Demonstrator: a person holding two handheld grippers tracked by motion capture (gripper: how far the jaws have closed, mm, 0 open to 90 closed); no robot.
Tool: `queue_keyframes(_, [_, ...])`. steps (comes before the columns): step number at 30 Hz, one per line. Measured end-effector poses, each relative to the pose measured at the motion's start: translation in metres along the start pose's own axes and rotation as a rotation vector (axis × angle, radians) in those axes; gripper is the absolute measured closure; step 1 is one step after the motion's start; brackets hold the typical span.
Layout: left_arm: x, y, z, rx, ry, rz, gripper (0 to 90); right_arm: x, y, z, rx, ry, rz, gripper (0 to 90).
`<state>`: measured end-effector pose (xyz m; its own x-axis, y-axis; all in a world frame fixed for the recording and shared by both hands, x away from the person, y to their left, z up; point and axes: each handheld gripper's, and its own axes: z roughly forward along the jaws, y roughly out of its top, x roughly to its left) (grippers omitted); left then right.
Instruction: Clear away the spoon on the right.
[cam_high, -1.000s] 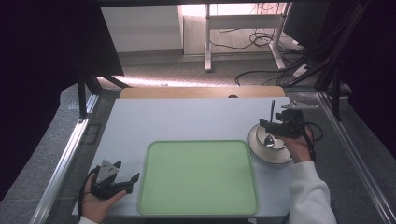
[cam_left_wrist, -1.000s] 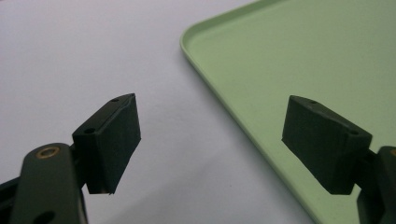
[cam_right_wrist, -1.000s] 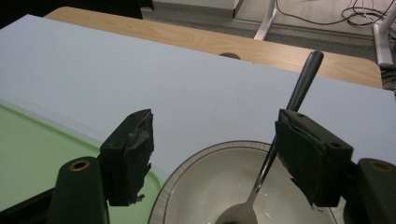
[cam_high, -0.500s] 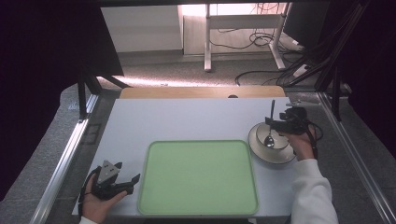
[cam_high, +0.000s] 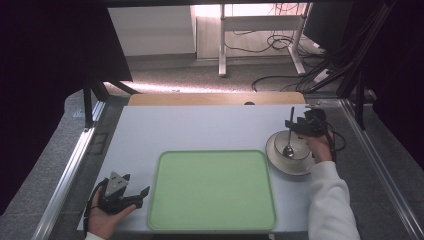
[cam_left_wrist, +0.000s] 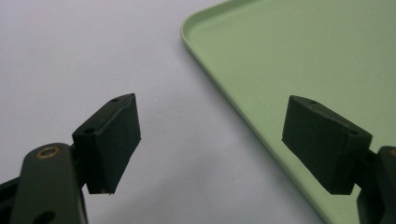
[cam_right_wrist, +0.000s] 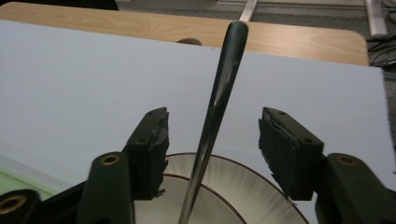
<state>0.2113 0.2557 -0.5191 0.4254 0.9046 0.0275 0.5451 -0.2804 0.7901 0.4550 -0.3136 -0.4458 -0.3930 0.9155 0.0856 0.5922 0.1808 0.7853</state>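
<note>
I take the green tray as my landmark on the bench: it lies flat and bare at the near middle. Just off its far right corner sits a bowl on a plate, close to the tray's edge but apart from it as far as I can tell. A spoon stands in that bowl, its scoop down in the basin and its dark handle slanting up and away from the tray. My right claw hangs over the far side of the bowl, and its jaws have just been closing; in the right gripper view the handle runs up between them, nearer the left pad, with a clear gap on both sides, so nothing is gripped yet. I judge the step in hand to be grasping the spoon. The next move calls for centring the handle between the pads, pinching it firmly without knocking the bowl, then lifting straight out. My left claw rests at the tray's near left corner, jaws wide and empty, straddling the tray's rim.
</note>
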Motion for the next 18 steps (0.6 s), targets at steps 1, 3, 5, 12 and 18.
queue_keyframes(1, [0.000, 0.000, 0.001, 0.003, 0.000, 0.002, 18.8, 0.000, -0.001, 0.003, 0.008, 0.007, -0.002, 45.7])
queue_keyframes(3, [-0.001, 0.000, 0.001, 0.004, 0.001, 0.004, 18.8, 0.000, -0.002, 0.006, 0.020, 0.008, -0.003, 48.6])
queue_keyframes(5, [-0.001, 0.000, 0.001, 0.004, 0.001, 0.005, 18.8, -0.001, -0.003, 0.009, 0.036, 0.008, 0.003, 53.6])
queue_keyframes(12, [0.001, -0.001, 0.002, 0.008, 0.006, 0.002, 18.8, 0.000, -0.004, 0.016, 0.056, 0.058, 0.017, 72.9])
queue_keyframes(18, [0.002, -0.001, 0.001, 0.001, 0.007, 0.003, 18.8, -0.002, -0.004, 0.015, 0.056, 0.078, 0.039, 83.7])
